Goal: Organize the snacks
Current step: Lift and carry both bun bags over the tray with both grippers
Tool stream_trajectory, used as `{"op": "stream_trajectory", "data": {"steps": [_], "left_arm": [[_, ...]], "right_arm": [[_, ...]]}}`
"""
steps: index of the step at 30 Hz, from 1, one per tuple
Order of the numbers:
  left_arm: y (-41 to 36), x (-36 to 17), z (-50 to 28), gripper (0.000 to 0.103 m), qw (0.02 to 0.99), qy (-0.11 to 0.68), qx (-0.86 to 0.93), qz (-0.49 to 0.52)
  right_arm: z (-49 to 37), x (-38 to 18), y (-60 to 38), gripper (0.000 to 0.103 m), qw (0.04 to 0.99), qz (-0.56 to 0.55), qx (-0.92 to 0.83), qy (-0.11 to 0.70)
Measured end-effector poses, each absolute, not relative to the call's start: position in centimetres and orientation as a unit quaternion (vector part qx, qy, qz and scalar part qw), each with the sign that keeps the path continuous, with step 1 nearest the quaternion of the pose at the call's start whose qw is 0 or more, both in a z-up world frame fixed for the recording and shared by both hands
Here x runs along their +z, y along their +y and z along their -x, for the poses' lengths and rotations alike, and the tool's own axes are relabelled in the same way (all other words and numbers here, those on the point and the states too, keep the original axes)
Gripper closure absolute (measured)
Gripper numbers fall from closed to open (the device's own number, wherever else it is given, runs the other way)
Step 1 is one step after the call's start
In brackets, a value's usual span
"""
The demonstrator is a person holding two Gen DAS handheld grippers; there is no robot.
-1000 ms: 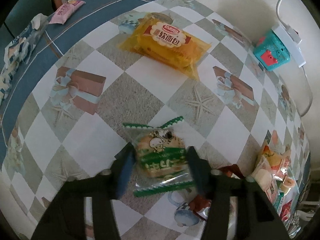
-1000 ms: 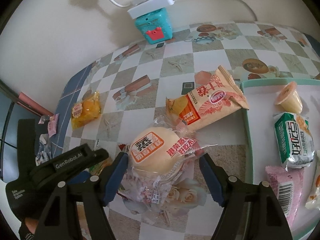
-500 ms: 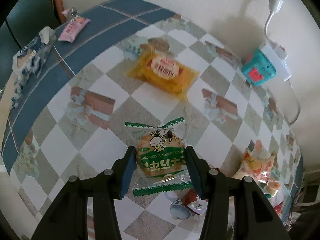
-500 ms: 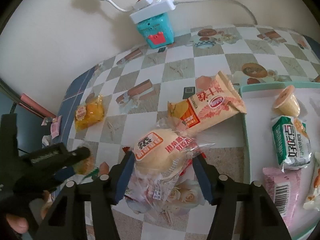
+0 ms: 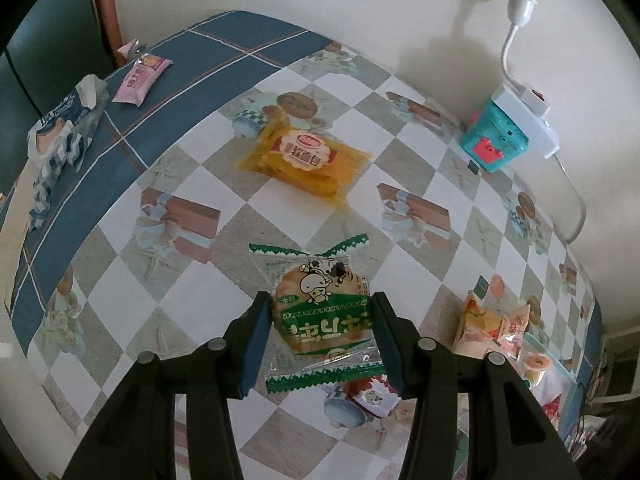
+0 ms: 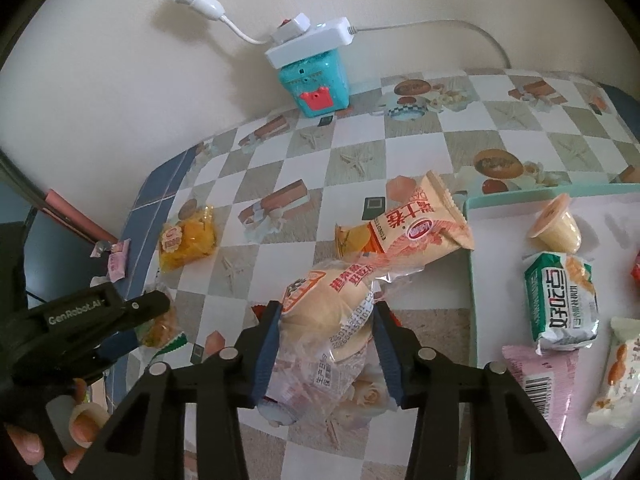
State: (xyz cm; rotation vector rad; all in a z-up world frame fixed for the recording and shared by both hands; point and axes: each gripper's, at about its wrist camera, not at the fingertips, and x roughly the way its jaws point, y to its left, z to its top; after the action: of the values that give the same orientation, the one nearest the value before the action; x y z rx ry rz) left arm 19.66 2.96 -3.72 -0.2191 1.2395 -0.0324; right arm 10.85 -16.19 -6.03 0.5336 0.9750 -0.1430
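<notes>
My left gripper is shut on a round cake in a clear and green wrapper and holds it above the checked tablecloth. My right gripper is shut on a pale steamed bun in a clear bag, lifted above the table. The left gripper also shows in the right wrist view, low at the left. A white tray with a teal rim at the right holds a jelly cup, a green and white pack and other snacks.
A yellow bread pack lies at mid table. An orange snack bag lies against the tray's left rim. A pink pack and a tissue pack sit on the blue border. A teal toy box with a power strip stands by the wall.
Both grippers closed on their snacks and lifted them off the table. The left gripper rose and the table looks farther away; the bun tilted in the right gripper.
</notes>
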Motion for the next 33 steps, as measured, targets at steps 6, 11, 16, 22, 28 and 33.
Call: {"op": "stream_trajectory", "data": {"steps": [6, 11, 16, 22, 28, 33], "left_arm": [[2.1, -3.4, -19.3, 0.051, 0.809, 0.579, -0.021, 0.096], [1.5, -3.0, -18.9, 0.051, 0.810, 0.579, -0.024, 0.092], [0.5, -1.8, -18.0, 0.051, 0.816, 0.570, -0.034, 0.085], [-2.3, -0.2, -16.4, 0.051, 0.824, 0.559, -0.060, 0.067], [-6.1, 0.7, -14.6, 0.051, 0.826, 0.554, -0.093, 0.043], [-9.6, 0.7, -13.0, 0.051, 0.822, 0.555, -0.125, 0.023]], "right_arm": [[-10.7, -6.3, -16.5, 0.057, 0.843, -0.256, -0.062, 0.468], [-10.1, -4.8, -17.2, 0.057, 0.852, -0.259, -0.064, 0.451], [-9.3, -3.3, -18.2, 0.058, 0.857, -0.260, -0.067, 0.439], [-7.8, -1.7, -19.8, 0.058, 0.863, -0.261, -0.076, 0.425], [-5.8, -0.7, -23.0, 0.058, 0.863, -0.274, -0.100, 0.414], [-3.5, -0.4, -27.2, 0.058, 0.856, -0.299, -0.134, 0.401]]}}
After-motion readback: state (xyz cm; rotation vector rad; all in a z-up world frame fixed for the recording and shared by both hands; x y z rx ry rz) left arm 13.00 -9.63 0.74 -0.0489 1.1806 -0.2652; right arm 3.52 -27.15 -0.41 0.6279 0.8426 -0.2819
